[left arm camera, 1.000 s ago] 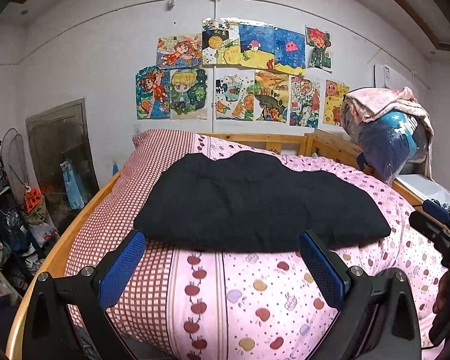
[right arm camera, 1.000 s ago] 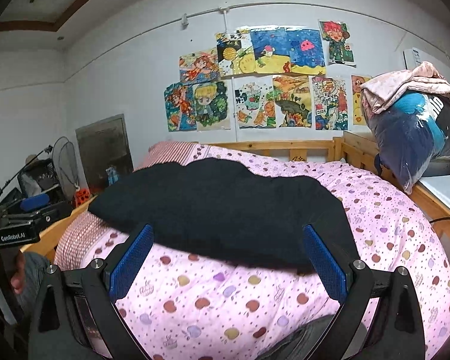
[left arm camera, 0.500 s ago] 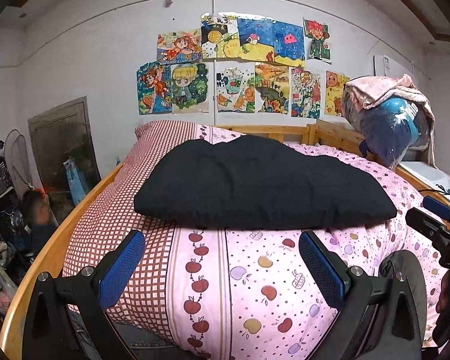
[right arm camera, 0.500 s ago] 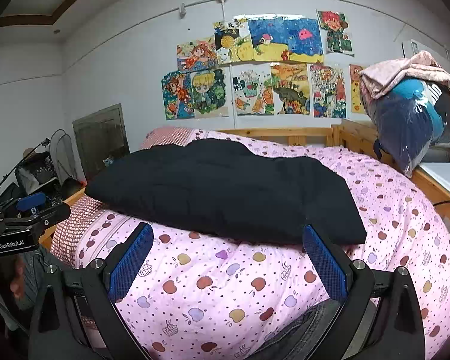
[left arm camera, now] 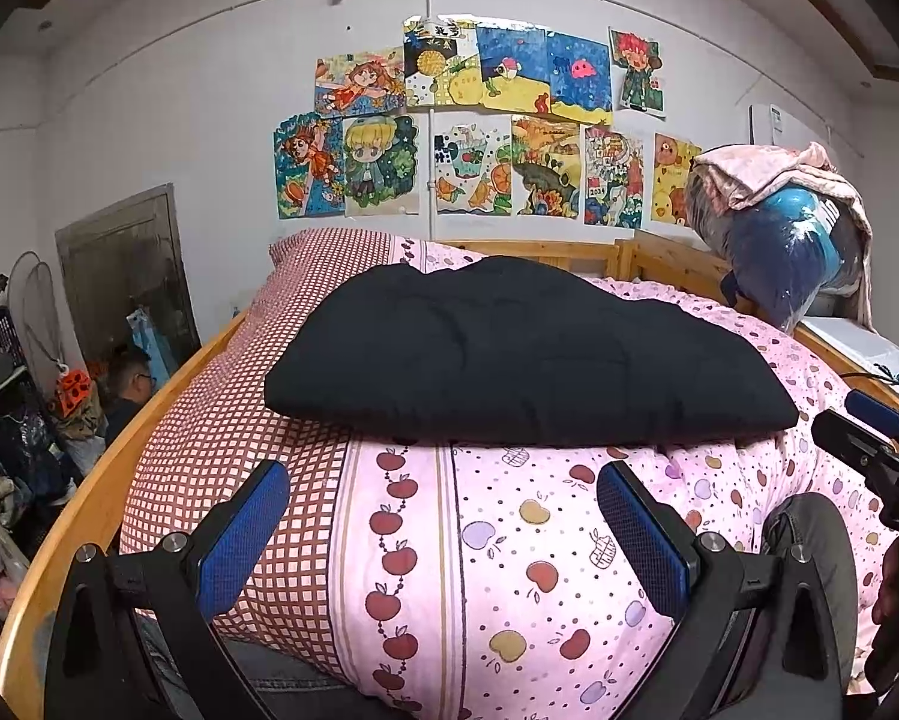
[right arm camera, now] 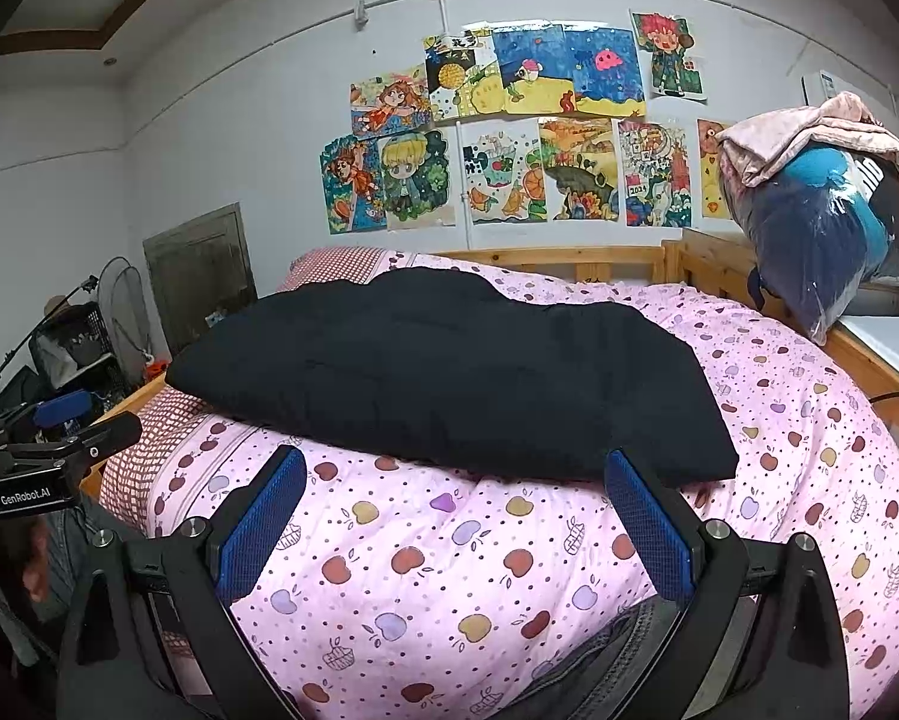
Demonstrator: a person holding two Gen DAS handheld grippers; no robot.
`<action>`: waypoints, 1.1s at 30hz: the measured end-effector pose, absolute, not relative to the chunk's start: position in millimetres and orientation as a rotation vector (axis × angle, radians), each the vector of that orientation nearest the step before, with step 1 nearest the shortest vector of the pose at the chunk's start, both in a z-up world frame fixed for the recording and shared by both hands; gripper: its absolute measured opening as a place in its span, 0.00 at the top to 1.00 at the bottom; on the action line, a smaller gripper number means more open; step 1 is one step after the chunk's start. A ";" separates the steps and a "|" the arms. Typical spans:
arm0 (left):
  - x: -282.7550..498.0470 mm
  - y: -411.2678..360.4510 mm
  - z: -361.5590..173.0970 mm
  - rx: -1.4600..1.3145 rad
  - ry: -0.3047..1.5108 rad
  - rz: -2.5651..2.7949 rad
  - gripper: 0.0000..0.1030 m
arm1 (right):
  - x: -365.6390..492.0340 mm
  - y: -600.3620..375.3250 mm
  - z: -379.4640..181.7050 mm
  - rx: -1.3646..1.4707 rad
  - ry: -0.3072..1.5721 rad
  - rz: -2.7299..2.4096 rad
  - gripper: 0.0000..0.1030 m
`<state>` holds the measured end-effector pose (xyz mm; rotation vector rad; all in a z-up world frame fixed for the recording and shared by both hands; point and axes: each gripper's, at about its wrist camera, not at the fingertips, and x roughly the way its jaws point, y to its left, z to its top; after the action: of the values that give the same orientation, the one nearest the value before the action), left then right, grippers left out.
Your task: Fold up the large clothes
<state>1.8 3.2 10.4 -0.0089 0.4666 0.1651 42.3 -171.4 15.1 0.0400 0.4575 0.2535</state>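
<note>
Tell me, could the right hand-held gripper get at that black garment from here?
Probably yes: the right hand-held gripper is open, and only bare pink quilt lies between it and the black garment.

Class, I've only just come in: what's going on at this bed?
A person holds a hand-held gripper in each hand, facing a black garment that lies folded flat on the pink apple-print quilt. The left hand-held gripper and the right hand-held gripper are both open, short of the garment and holding nothing.

Black two-finger grippers, blue pads.
Left gripper [left arm camera: 443,516] and right gripper [right arm camera: 455,507]: silver screws at lower frame; white "GenRobot.AI" lettering at left edge; grey trousers below.
</note>
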 end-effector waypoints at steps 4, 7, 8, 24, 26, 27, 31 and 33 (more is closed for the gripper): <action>1.8 3.1 9.9 -0.011 0.466 0.164 0.00 | 43.5 -169.3 12.1 0.042 0.464 0.252 0.05; 2.3 3.1 7.8 -0.014 0.467 0.157 0.00 | 43.7 -167.7 10.3 0.045 0.467 0.251 0.05; 2.3 2.4 7.3 -0.013 0.467 0.157 0.00 | 43.4 -168.1 9.8 0.045 0.467 0.251 0.05; 15.2 -13.5 -5.2 0.058 0.509 0.179 0.00 | 49.9 -173.5 1.4 0.063 0.467 0.235 0.05; 19.3 -11.9 -7.2 0.054 0.522 0.180 0.00 | 52.4 -175.3 -0.1 0.069 0.469 0.234 0.05; 21.4 -11.2 -8.5 0.053 0.527 0.178 0.00 | 54.0 -176.1 -1.3 0.072 0.472 0.235 0.05; 26.3 -12.1 -11.7 0.060 0.537 0.177 0.00 | 59.4 -177.9 -7.7 0.081 0.490 0.241 0.05; 28.6 -12.5 -12.7 0.062 0.540 0.177 0.00 | 61.8 -178.4 -10.0 0.084 0.496 0.242 0.05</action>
<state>28.6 -12.5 -12.7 0.0625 0.5403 0.1770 61.8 -178.4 -10.0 0.0845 0.4963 0.2417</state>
